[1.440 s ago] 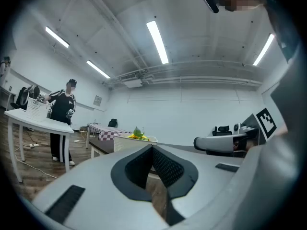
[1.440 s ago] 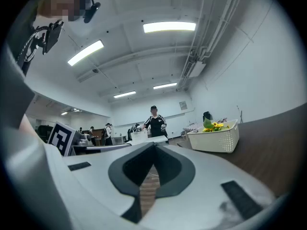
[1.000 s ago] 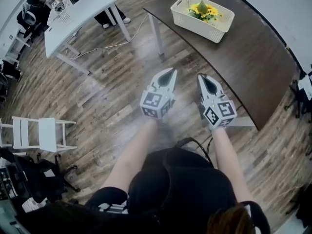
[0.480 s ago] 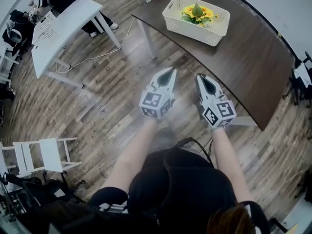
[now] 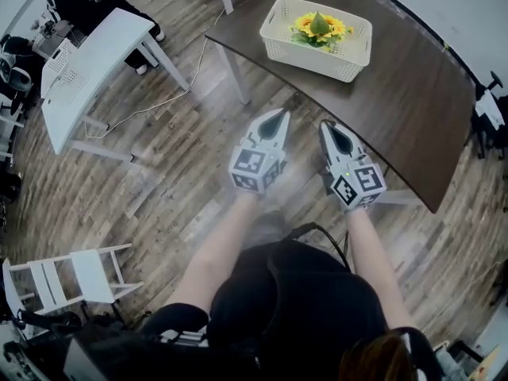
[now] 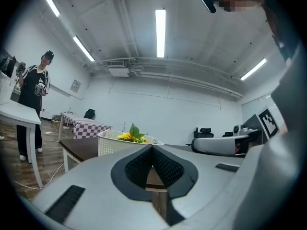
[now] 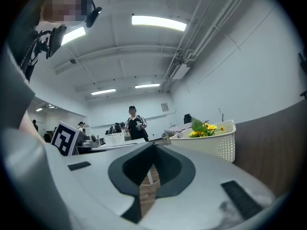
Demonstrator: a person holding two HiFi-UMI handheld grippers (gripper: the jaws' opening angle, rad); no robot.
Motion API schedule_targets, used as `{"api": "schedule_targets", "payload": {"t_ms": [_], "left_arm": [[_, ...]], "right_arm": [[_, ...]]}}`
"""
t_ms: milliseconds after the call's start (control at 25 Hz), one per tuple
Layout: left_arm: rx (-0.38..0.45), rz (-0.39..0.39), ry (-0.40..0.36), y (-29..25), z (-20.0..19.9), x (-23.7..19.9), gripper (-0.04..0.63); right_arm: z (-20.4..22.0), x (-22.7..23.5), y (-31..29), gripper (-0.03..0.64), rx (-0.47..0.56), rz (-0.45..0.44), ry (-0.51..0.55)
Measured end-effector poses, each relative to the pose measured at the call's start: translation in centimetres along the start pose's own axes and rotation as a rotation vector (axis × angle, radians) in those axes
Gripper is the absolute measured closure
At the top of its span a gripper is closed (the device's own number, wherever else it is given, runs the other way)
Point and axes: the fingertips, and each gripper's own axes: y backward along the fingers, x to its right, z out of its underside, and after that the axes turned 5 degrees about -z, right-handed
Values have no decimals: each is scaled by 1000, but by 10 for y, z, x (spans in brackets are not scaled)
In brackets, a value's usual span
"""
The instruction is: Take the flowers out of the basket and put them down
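We hold left gripper and right gripper closed, empty, basket with flowers ahead of both.

The basket and dark table now sit nearer — the white desk has slid leftward.

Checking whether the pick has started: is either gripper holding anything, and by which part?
Nothing is held. The left gripper and right gripper are both shut and empty; the flowers sit in the white basket on the brown table.
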Motion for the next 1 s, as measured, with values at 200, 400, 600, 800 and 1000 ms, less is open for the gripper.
{"api": "schedule_targets", "payload": {"t_ms": [200,400,600,800,1000], "left_arm": [[10,40,2,-15,-6,-4,591],[17,72,10,-23,-10,-11,591],[19,95,-4,-28,-17,-22,591],[28,92,2,-29,-20,-34,591],[32,75,15,-32,-19,-42,591]], "right_arm": [[-3,8,-10,614,11,33,7],[-1,16,-19,614,17,68,2],[2,17,-36,614,18,85,-11],[3,15,-48,614,19,82,-16],[2,15,-54,614,22,79,-27]]}}
